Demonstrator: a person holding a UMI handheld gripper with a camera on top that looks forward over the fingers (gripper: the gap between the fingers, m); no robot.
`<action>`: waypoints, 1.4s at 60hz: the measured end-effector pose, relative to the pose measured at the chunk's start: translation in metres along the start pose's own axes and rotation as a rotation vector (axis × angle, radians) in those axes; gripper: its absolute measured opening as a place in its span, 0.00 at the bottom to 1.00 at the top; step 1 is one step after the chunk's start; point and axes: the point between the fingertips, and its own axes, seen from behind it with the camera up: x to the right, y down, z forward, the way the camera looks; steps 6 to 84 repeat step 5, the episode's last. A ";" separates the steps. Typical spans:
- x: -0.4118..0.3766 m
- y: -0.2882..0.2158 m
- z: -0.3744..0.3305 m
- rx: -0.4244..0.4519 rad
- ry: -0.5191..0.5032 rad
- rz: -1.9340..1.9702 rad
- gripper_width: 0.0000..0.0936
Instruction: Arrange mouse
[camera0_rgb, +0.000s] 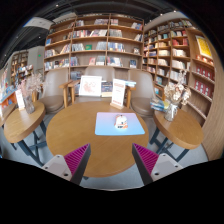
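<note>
A small white mouse (121, 122) lies on a light blue mouse mat (119, 124) on the right half of a round wooden table (75, 130). My gripper (111, 160) is above the table's near edge, well short of the mouse. Its two fingers with magenta pads (76, 157) stand wide apart and hold nothing.
Two chairs (90, 88) stand behind the table, with white signs on them. Smaller round tables stand to the left (20, 120) and right (178, 125), with flowers on them. Bookshelves (95, 45) line the back and right walls.
</note>
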 end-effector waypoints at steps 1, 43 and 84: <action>0.000 0.001 -0.001 -0.001 0.001 -0.001 0.92; -0.006 0.002 -0.004 0.002 -0.021 0.011 0.91; -0.006 0.002 -0.004 0.002 -0.021 0.011 0.91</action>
